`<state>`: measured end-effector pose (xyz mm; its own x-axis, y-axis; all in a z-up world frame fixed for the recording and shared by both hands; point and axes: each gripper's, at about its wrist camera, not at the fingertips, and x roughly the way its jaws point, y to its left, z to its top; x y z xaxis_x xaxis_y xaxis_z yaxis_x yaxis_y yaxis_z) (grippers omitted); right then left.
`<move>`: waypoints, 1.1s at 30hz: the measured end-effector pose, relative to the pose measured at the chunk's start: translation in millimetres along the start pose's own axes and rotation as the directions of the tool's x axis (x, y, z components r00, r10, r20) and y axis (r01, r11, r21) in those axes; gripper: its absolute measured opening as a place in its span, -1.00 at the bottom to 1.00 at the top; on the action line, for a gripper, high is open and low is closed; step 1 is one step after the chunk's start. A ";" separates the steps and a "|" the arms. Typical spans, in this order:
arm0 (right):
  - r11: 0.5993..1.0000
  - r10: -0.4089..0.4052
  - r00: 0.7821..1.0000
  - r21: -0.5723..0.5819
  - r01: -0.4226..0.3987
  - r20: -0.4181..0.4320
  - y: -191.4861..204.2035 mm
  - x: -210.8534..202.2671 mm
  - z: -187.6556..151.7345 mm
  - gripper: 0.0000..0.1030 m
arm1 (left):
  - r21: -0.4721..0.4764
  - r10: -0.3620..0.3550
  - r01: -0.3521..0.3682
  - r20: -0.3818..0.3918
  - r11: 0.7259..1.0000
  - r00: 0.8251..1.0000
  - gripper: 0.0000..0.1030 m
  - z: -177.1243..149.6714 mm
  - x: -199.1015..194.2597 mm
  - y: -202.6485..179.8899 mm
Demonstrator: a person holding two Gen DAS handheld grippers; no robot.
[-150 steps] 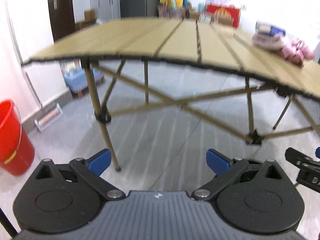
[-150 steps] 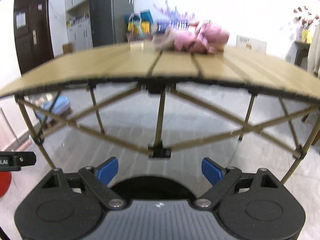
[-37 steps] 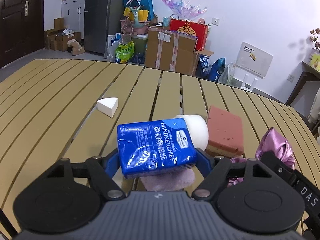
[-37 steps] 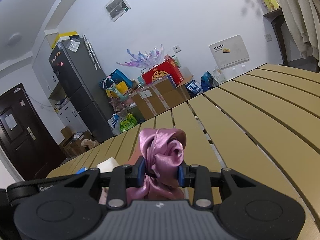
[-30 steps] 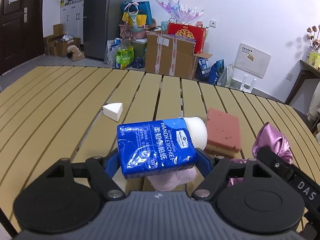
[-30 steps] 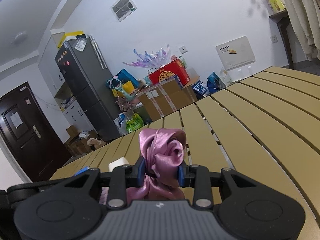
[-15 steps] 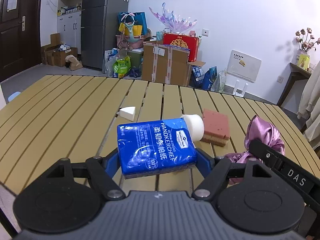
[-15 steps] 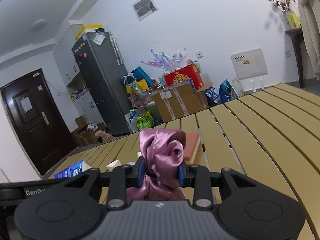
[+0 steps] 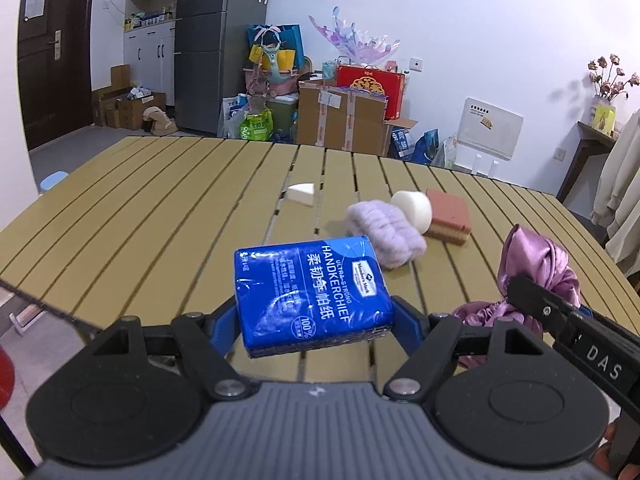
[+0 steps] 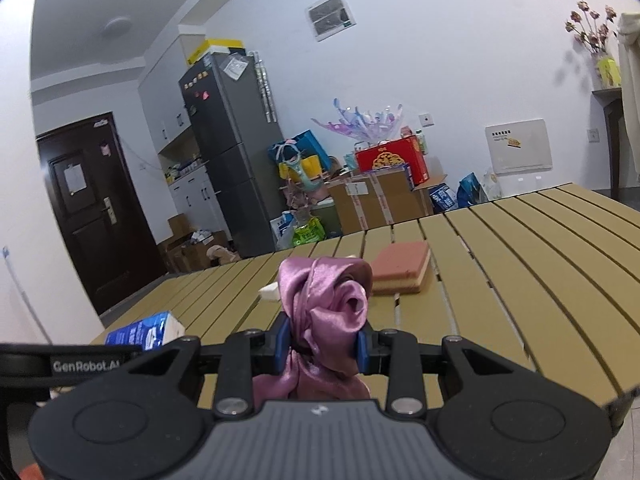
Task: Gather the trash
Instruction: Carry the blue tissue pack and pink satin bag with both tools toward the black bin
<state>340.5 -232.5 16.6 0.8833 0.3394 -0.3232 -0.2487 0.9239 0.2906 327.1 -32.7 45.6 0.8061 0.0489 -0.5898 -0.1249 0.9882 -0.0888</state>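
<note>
Worktop of tan slats now farther off: I've pulled back w/ left fingers pinching blue plastic tissue pack, right fingers pinching purple satin scrunchie; bin drop next, prob.

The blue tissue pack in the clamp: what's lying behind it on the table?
Behind the blue tissue pack lie a fuzzy lilac bundle, a white foam piece, a pinkish sponge and a white wedge. The pack covers the table beneath it.

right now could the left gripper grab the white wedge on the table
Probably not as things stand. The left gripper already has its jaws closed on the blue tissue pack, so nothing else fits. The white wedge lies apart on the table, farther off, with open slats between.
</note>
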 end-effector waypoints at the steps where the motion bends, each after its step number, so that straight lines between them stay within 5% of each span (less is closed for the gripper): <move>1: 1.000 0.002 1.000 -0.010 -0.002 -0.001 5.0 -5.4 -4.0 -0.40 | 0.000 0.002 -0.002 -0.001 1.000 1.000 0.51 -3.6 -4.8 3.7; 16: 0.996 0.016 0.997 -0.086 -0.022 -0.073 50.1 -77.8 -63.2 -0.40 | 0.026 0.008 -0.007 -0.019 1.000 1.000 0.51 -62.1 -62.2 35.5; 33: 0.989 -0.016 0.972 -0.144 -0.019 -0.236 66.9 -104.0 -121.7 -0.40 | 0.095 0.014 -0.001 -0.140 0.995 0.990 0.51 -134.6 -70.6 45.7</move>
<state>183.7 -184.5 -40.0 0.7682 0.3566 -0.5316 -0.3199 0.9332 0.1637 186.7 -10.6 -24.9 0.7150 0.0421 -0.6978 -0.0701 0.9975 -0.0117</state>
